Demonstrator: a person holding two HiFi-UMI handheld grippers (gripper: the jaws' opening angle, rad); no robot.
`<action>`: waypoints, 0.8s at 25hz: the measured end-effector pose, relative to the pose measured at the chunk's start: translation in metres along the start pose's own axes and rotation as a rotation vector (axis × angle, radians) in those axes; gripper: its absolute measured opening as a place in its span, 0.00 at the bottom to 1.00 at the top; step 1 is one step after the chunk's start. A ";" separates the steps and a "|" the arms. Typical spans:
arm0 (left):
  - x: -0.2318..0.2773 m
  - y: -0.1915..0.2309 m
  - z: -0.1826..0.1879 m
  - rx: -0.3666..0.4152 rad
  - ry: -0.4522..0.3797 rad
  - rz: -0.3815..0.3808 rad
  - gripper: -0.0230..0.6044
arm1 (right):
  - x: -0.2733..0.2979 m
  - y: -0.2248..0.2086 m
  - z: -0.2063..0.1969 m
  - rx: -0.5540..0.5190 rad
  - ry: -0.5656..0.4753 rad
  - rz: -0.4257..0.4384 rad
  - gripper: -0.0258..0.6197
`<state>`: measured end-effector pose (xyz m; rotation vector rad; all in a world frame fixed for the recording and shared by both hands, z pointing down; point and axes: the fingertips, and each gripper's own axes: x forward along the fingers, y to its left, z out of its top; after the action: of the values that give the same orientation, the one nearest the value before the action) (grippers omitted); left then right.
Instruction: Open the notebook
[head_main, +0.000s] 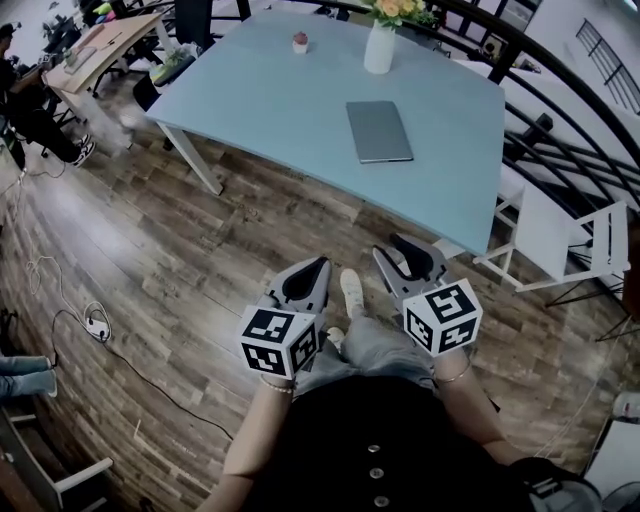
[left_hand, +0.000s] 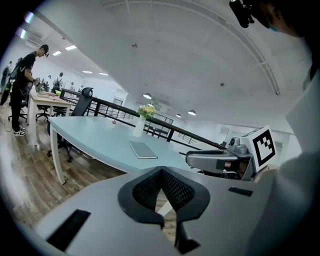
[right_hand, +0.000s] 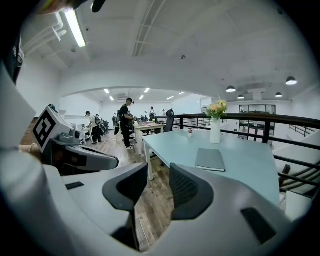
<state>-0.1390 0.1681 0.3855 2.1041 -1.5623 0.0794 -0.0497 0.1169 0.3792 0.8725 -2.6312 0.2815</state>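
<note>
Notebook (head_main: 379, 131), grey and closed, lies flat on the pale blue surface (head_main: 270, 100), a little right of its middle. Behind it, near the far edge, stands a white vase (head_main: 379, 48) of yellow flowers. A small pot (head_main: 300, 42) sits left of the vase, well apart from the notebook. We stand on the wooden floor (head_main: 180, 250) short of the surface. We hold both grippers low in front of us, over the floor, pointing towards the surface and well away from the notebook. Our left gripper (head_main: 320, 265) has its jaws clenched: in its own view the dark pads meet at their tips, and nothing sits between them. Our right gripper (head_main: 392, 248) has its jaws released, with a clear gap between the pads through which we see only floorboards; it grasps nothing. The two grippers sit side by side, near each other but not touching, each with its marker cube at the back by our wrists. One shoe (head_main: 351, 293) shows on the floor between them. A white chair (head_main: 575, 240) stands off the right corner of the surface, beside a black railing (head_main: 560, 100). At far left a person (head_main: 25, 105) is by a wooden desk (head_main: 100, 50).
</note>
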 end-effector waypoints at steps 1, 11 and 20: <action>0.001 0.003 0.002 -0.006 -0.002 0.001 0.06 | 0.004 0.000 0.002 -0.002 0.001 0.002 0.26; 0.022 0.028 0.017 -0.019 -0.009 0.016 0.06 | 0.043 -0.009 0.013 -0.023 0.015 0.043 0.25; 0.086 0.057 0.045 -0.022 0.005 0.025 0.06 | 0.092 -0.058 0.026 -0.022 0.032 0.058 0.26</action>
<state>-0.1729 0.0611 0.3965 2.0665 -1.5793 0.0754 -0.0900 0.0136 0.3956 0.7793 -2.6282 0.2789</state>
